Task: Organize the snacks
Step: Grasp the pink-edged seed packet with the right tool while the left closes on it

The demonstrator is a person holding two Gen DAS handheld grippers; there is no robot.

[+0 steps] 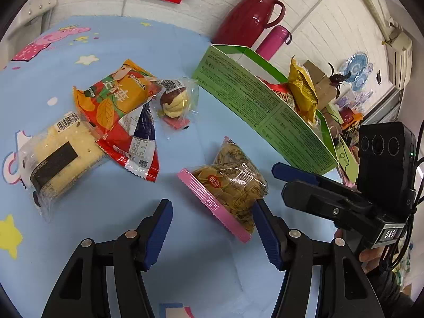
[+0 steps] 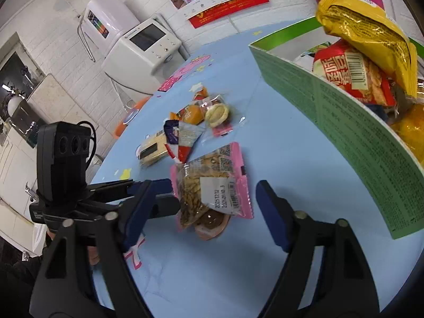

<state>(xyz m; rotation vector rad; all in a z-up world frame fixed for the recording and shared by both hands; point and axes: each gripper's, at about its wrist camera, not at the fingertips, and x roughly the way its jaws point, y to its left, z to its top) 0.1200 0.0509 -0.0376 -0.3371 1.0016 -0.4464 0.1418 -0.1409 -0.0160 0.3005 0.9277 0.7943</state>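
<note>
Snacks in sealed wrappers lie on the light-blue cartoon-print tablecloth (image 1: 111,31). A clear, pink-edged packet of flat chips (image 1: 228,185) lies nearest both tools. The left gripper (image 1: 212,228) hovers just before it, jaws spread wide, holding nothing. The right gripper (image 2: 212,204) also stands wide open and empty, the packet between its blue fingertips (image 2: 270,212). A green cardboard box (image 1: 254,106) stands beside it, holding a gold foil bag (image 2: 371,29) and a red packet (image 2: 349,74).
</note>
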